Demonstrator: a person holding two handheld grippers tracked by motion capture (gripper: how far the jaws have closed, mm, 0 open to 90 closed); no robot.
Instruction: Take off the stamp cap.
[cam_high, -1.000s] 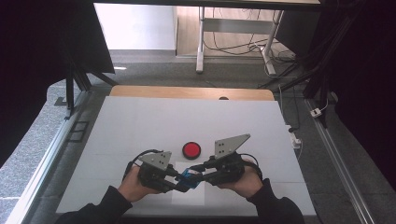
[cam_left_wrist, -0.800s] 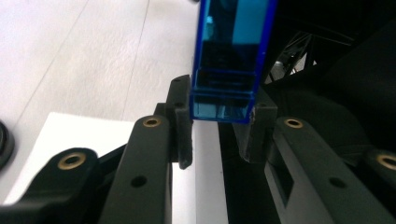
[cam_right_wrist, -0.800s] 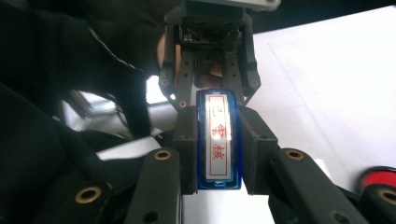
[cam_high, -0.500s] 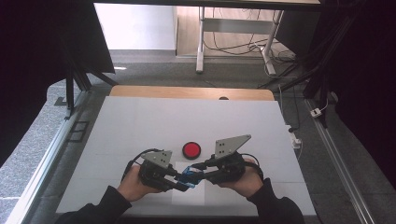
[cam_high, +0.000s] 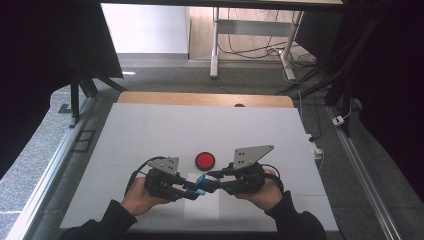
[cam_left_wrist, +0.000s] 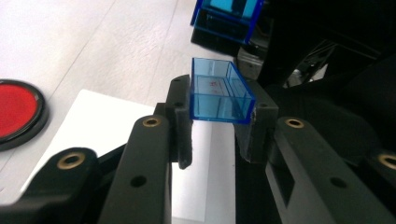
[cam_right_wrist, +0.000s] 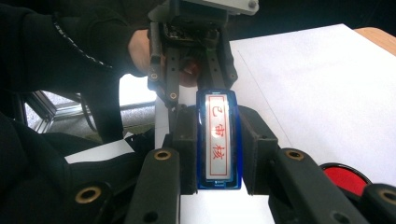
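Note:
Two hand-held grippers meet tip to tip near the table's front edge. My left gripper (cam_high: 191, 190) is shut on a clear blue open-sided cap (cam_left_wrist: 218, 95), held by its sides between the pads. My right gripper (cam_high: 211, 181) is shut on a blue stamp body (cam_right_wrist: 218, 144) with a white face bearing red characters. In the left gripper view that stamp (cam_left_wrist: 225, 18) sits just beyond the cap. In the right gripper view the left gripper (cam_right_wrist: 187, 51) faces me directly ahead. The two blue pieces (cam_high: 202, 182) are close together; whether they touch I cannot tell.
A round red disc with a black rim (cam_high: 205, 160) lies on the white table top (cam_high: 150, 130) just beyond the grippers. A white paper sheet (cam_high: 202, 210) lies under the hands. The table's far edge is a wooden strip (cam_high: 200, 99).

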